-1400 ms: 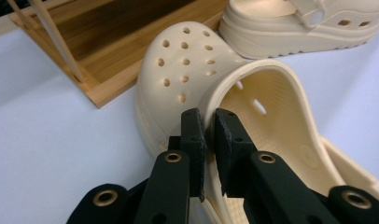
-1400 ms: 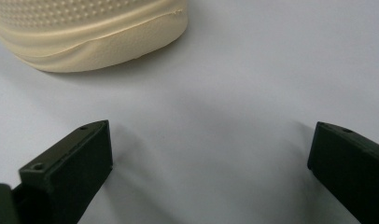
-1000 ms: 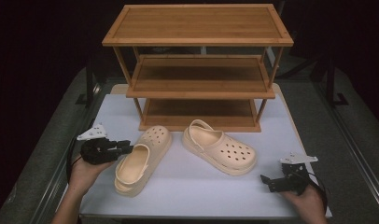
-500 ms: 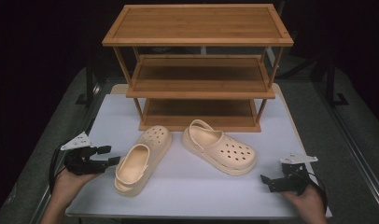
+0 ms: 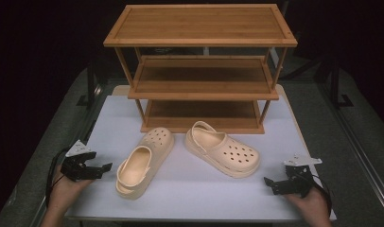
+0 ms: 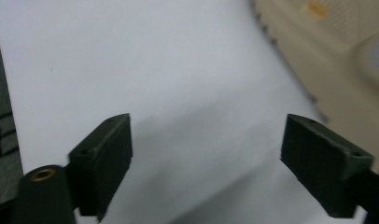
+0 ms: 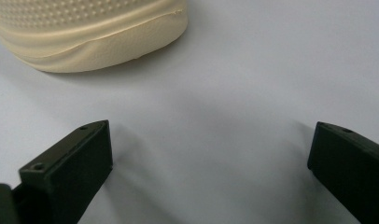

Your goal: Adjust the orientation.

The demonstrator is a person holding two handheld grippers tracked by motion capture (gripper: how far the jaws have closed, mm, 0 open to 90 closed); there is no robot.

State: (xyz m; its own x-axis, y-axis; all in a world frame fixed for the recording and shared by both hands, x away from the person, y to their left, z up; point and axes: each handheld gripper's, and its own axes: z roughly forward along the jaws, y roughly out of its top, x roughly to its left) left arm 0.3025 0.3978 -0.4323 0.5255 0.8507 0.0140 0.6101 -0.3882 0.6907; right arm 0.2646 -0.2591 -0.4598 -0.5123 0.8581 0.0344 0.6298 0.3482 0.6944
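At the near left edge of the surface point(image 5: 199, 189), the left claw point(image 5: 104, 167) rests wide open with nothing between its jaws, just beside the left clog point(image 5: 142, 163) but not touching it. That clog lies on the white surface, toe pointing toward the far side, and the right clog point(image 5: 223, 149) sits beside it, angled toward the near right. Behind them stands the three-tier wooden rack point(image 5: 199, 71), all shelves bare. At the near right, the right claw point(image 5: 267, 181) is equally spread and empty, near the right clog's toe. Judging by this, neither shoe is grasped yet and shelving both remains.
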